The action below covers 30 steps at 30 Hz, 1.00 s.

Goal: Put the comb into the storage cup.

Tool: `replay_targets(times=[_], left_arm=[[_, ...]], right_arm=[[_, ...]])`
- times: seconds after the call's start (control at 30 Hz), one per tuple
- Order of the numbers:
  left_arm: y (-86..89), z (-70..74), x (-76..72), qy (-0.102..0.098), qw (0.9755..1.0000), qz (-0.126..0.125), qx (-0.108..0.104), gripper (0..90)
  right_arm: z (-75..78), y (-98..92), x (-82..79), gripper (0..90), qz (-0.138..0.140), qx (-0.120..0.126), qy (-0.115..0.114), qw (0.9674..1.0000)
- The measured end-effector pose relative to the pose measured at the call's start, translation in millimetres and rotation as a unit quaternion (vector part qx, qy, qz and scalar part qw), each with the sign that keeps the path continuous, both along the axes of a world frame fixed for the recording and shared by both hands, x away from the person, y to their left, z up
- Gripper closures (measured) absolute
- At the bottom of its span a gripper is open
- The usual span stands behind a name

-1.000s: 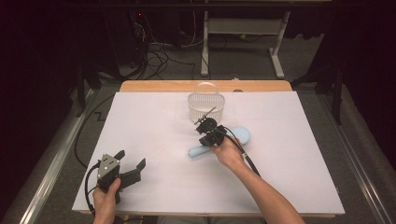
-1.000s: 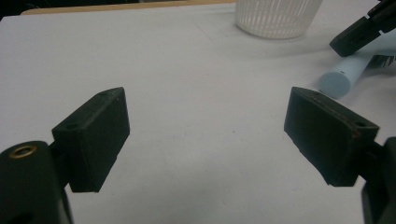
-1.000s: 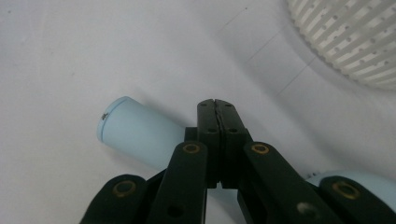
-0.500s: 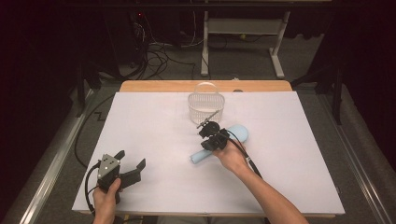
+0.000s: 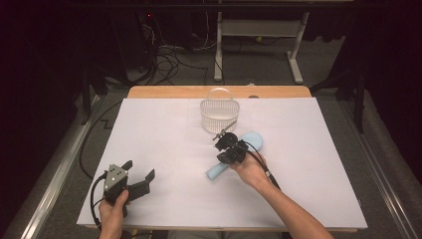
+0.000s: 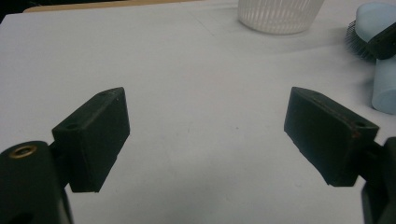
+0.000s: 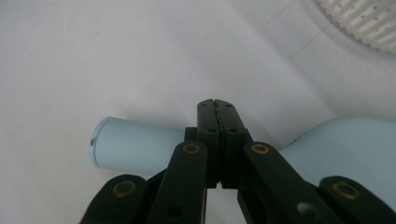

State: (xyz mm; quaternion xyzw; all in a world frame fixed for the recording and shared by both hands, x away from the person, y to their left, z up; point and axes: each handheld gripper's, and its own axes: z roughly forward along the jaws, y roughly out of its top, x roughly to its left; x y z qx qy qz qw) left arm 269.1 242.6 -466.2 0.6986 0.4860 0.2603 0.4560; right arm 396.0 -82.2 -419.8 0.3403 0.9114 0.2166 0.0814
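Directly beneath right hand-held gripper [image 7: 216,103] — hairbrush [image 7: 135,151].

Lab or workshop: dark room, loose floor cables [image 5: 164,59], white-covered work table [image 5: 164,134]

Right tool [image 5: 225,144] over pale blue brush [image 5: 238,155], just before white basket [image 5: 219,115].

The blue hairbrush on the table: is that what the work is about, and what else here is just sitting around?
In use:
- light blue hairbrush, lying on the table
- right gripper, shut, over the brush's handle
- white basket, just beyond the brush (likely)

Lying about:
- left gripper, open, idle
- cables on the floor
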Motion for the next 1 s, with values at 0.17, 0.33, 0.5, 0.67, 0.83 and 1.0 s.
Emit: replay_targets(times=[0.17, 0.33, 0.5, 0.67, 0.83, 1.0], left_arm=[[-0.1, 0.1, -0.1, 0.0, 1.0, 0.0, 0.0, 15.1], [-0.5, 0.1, -0.1, 0.0, 1.0, -0.001, 0.001, 15.2], [-0.7, 0.0, 0.1, 0.0, 1.0, -0.001, 0.002, 15.2], [-0.9, 0.0, -0.1, 0.0, 1.0, -0.001, 0.003, 15.2], [-0.6, 0.0, -0.1, 0.0, 1.0, -0.001, 0.003, 15.2], [-0.8, 0.0, -0.1, 0.0, 1.0, -0.001, 0.004, 15.2]], right_arm=[[-0.2, -3.4, -3.7, 90.0, 0.001, 0.003, 0.001, 1.0], [-0.8, -8.4, -7.3, 90.0, 0.001, 0.009, 0.001, 1.0], [-1.0, -11.5, -11.3, 90.0, 0.006, 0.008, -0.001, 0.9999], [-1.3, -14.7, -14.6, 90.0, 0.005, 0.012, -0.001, 0.9999], [-1.4, -17.3, -18.3, 90.0, 0.005, 0.013, -0.002, 0.9999], [-1.5, -20.2, -21.1, 90.0, 0.007, 0.016, -0.001, 0.9998]])
